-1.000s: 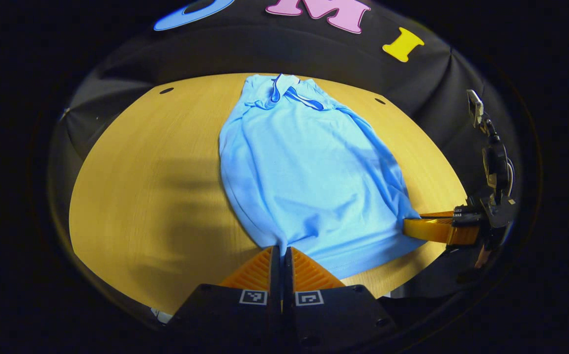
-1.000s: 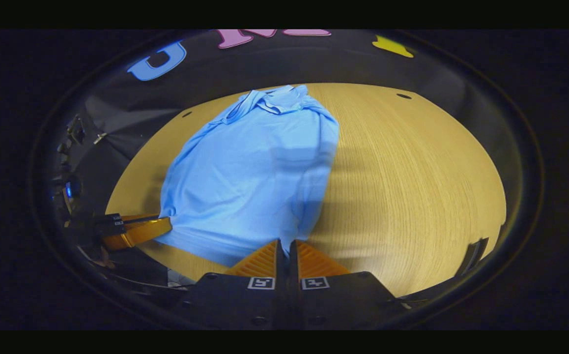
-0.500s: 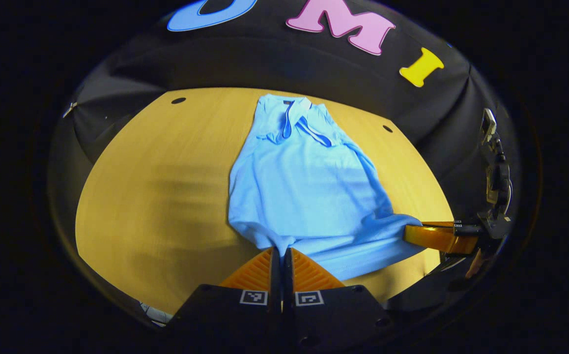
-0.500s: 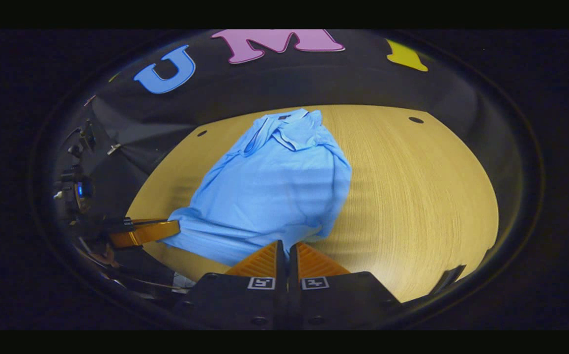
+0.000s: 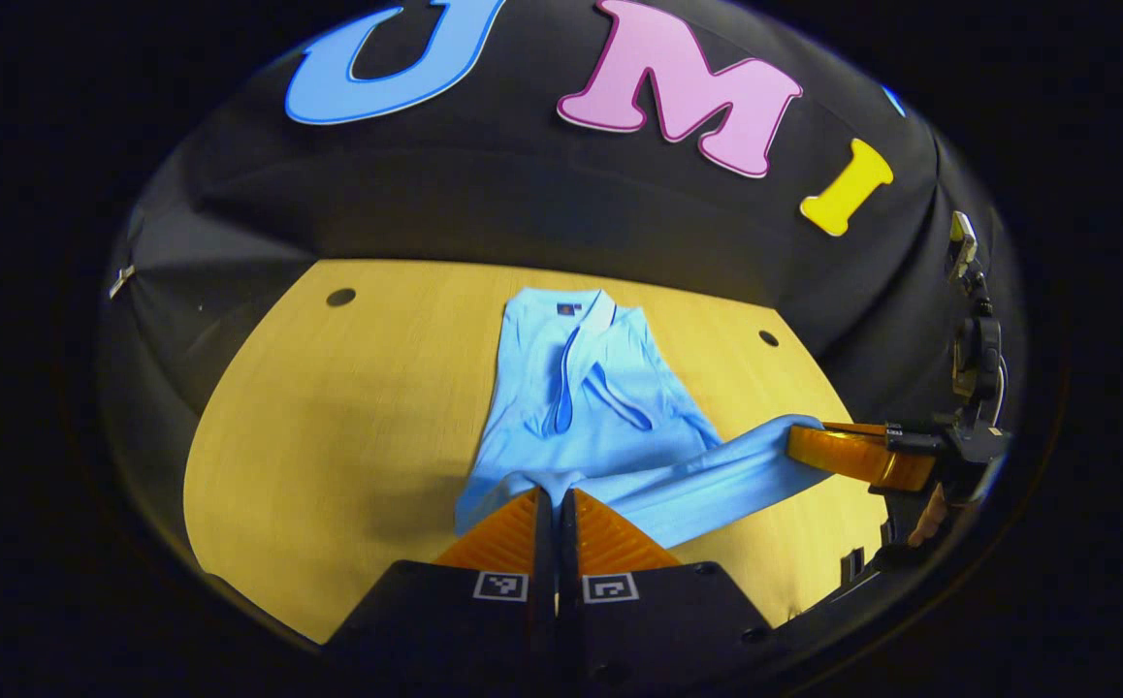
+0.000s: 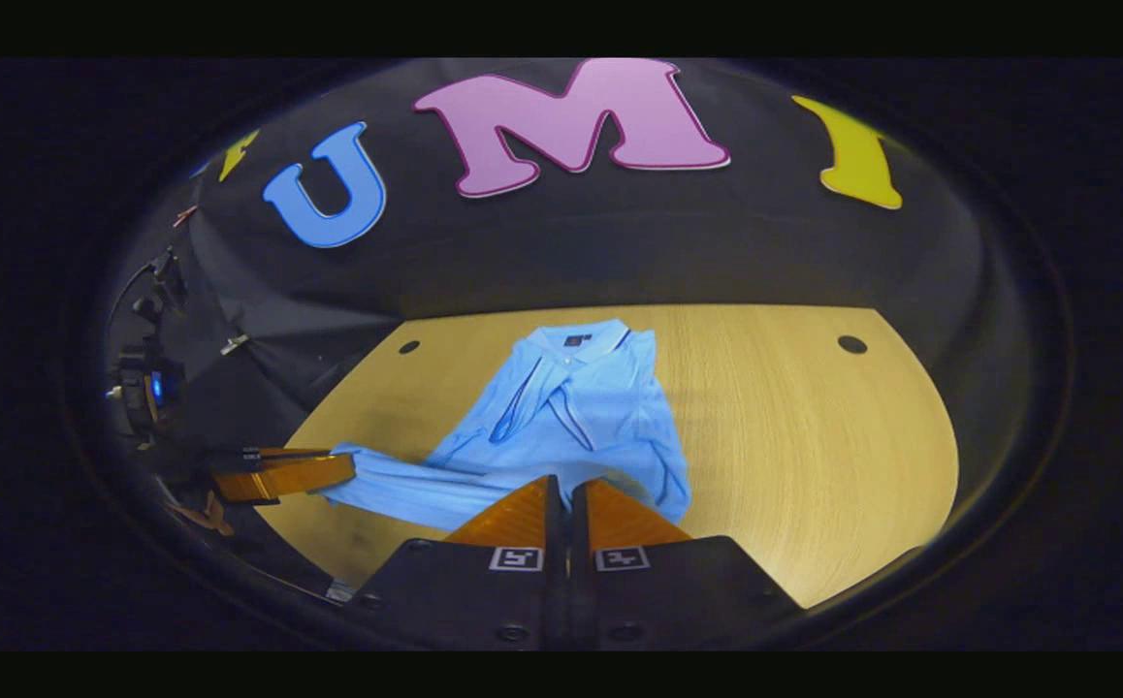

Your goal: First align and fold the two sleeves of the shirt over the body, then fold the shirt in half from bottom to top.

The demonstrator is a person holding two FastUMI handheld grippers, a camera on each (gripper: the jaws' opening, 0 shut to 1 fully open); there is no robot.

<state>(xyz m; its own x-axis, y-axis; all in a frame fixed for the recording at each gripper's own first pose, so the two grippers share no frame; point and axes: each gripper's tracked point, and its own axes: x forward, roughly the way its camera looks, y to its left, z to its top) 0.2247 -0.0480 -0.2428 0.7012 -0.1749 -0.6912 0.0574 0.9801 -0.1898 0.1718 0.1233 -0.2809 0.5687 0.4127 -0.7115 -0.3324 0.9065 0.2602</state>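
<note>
Carried the shirt (image 5: 581,388) hem up toward the collar with left claw (image 5: 554,504) and right claw (image 6: 561,494) both clamped on it, half-fold nearly done.

Light blue shirt (image 5: 589,388), plain, without print. Darker blue piping along collar (image 6: 581,339) and placket, a small dark label inside the neck. Pale, near-white stripe at the collar edge. Yellowish wood-grain table (image 5: 348,407), fine parallel lines across it, with small dark round holes (image 5: 340,297) near the far corners. Black gripper bodies, each with small black-and-white square markers (image 6: 515,558).
</note>
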